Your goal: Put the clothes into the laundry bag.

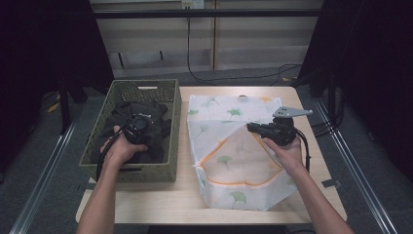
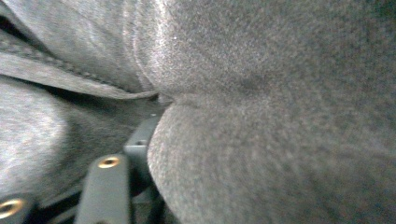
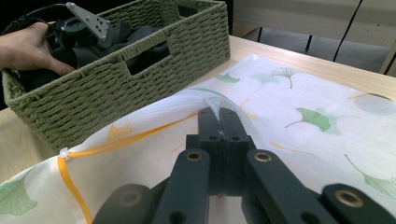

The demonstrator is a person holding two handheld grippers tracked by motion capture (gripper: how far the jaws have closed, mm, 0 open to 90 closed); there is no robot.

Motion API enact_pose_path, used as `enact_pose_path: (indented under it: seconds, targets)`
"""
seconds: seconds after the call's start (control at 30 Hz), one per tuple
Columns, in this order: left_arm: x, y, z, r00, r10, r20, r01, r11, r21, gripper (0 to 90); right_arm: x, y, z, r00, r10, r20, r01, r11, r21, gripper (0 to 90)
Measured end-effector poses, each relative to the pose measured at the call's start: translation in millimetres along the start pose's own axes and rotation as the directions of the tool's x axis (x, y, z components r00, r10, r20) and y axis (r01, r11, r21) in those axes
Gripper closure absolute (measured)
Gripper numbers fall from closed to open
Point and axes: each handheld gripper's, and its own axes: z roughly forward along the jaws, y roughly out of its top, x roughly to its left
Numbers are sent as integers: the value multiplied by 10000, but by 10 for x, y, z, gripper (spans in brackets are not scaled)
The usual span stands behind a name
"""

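Note:
A green woven basket at the table's left holds dark grey clothes. My left gripper is down inside it, buried in a dark garment. A fold of that cloth bulges between the jaws and presses against the one black finger I can see. A white mesh laundry bag with green leaf prints and an orange zip lies flat at the table's middle. My right gripper is shut on the raised edge of the bag's opening, lifting it slightly.
The basket stands right beside the bag's left edge. A light wooden table shows bare strips in front and at the far right. Cables trail on the floor behind the table, where there is a low shelf unit.

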Motion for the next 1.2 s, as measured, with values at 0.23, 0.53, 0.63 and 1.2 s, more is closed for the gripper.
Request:
enact_pose_path:
  seconds: [0.23, 0.53, 0.63, 1.2]
  targets:
    - [105, -42, -142, 9946, -1030, 91, 1034, 9907, -882, 618, 10, 25, 7, 10000, -46, -28, 45, 10000, -41, 897]
    - [245, -235, -415, 9628, -2487, 1062, 2699, 9066, -3243, 646, 33, 47, 11, 10000, -12, -32, 12, 10000, -88, 897]
    - [304, -296, -529, 9453, -2913, 1471, 3262, 8563, -4005, 652, 18, 46, -5, 10000, 47, 8, -47, 9998, -191, 897]
    - [297, -678, -999, 9302, -2792, 2383, 3634, 6085, -7055, 653, 22, 40, 11, 9999, 144, 12, -144, 9996, -257, 897]
